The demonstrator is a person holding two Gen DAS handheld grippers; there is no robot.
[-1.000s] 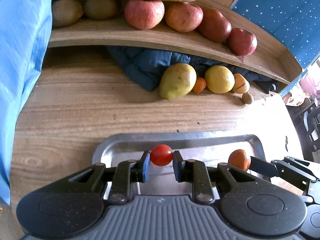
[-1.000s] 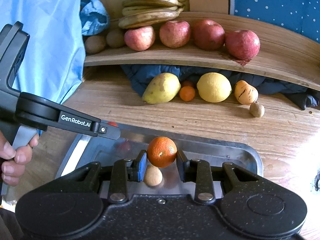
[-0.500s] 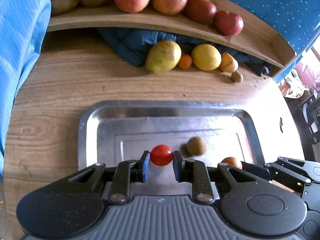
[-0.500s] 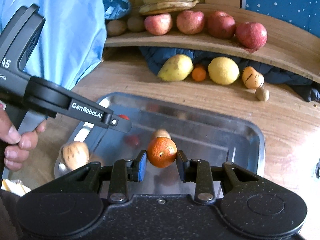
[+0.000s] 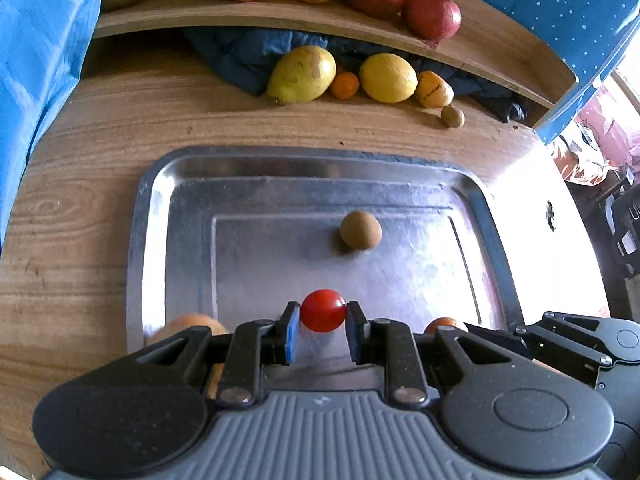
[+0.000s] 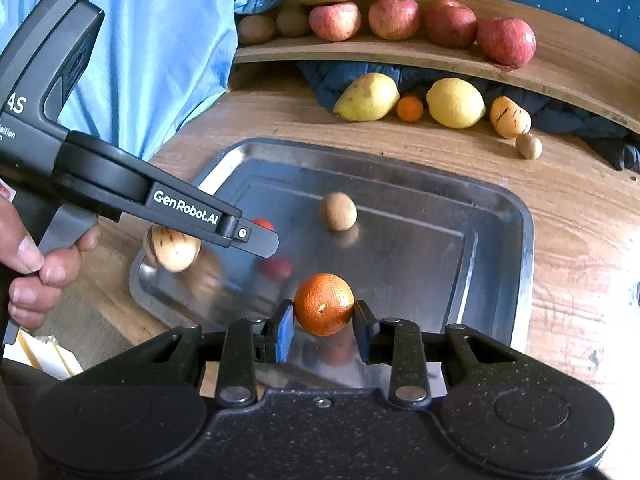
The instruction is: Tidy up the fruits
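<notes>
A: Left wrist view first. What is hard to see?

B: An orange-tan fruit at the tray's near left corner is mostly hidden behind the gripper body, and another orange near the tray's near right corner peeps out behind the right gripper, whose fingertips I cannot see here.

A: And the left gripper?

B: Closed narrowly on a small, glossy red tomato, held between its pads above the near edge of the metal tray. A brown kiwi lies on the tray, right of centre.

A: Right wrist view?

B: The left gripper crosses from the left and covers most of the tomato; only a red sliver shows. A tan striped fruit sits on the tray's left edge, partly behind that gripper.

A: The right gripper?

B: It clamps a round, pitted orange over the tray's near part. The kiwi lies beyond it, well apart, and the bench carries the tray.
</notes>
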